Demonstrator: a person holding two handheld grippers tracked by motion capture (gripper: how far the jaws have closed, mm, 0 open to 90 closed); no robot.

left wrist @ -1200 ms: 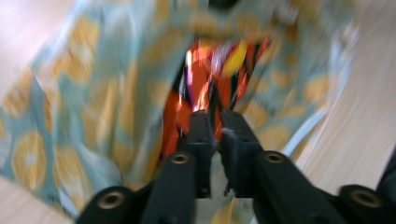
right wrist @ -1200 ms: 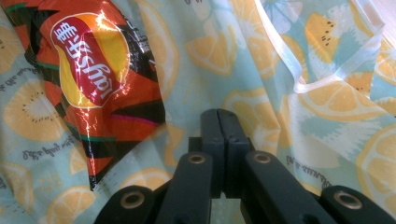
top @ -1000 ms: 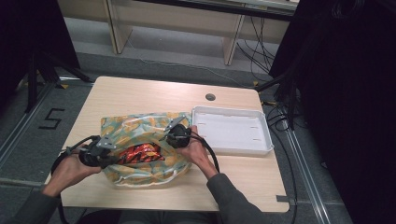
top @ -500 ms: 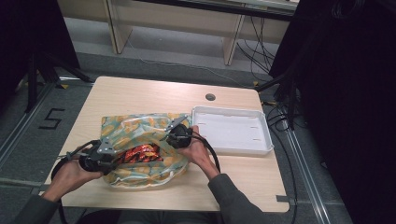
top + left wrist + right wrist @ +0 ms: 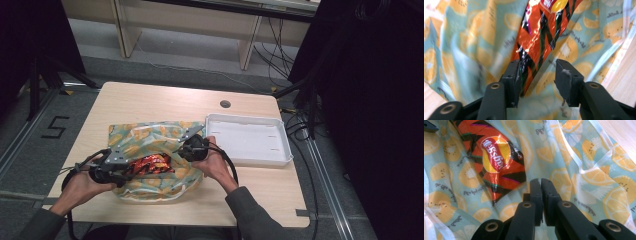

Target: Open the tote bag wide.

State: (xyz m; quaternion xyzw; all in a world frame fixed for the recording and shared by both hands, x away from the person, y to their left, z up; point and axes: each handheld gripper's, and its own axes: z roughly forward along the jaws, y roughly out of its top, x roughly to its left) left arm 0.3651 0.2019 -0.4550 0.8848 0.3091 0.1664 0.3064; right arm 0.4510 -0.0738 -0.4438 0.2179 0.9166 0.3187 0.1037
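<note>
Chip packet logo legible, right gripper view

We're in a lab or recording studio here, not anyone's home. A plain pale wooden table sits centre frame on grey carpet, with metal floor rails running along both sides. A number five is taped on the floor at left. Black curtains hang on the right, loose cables trail beside them, and bare desk legs cross the top.
</note>
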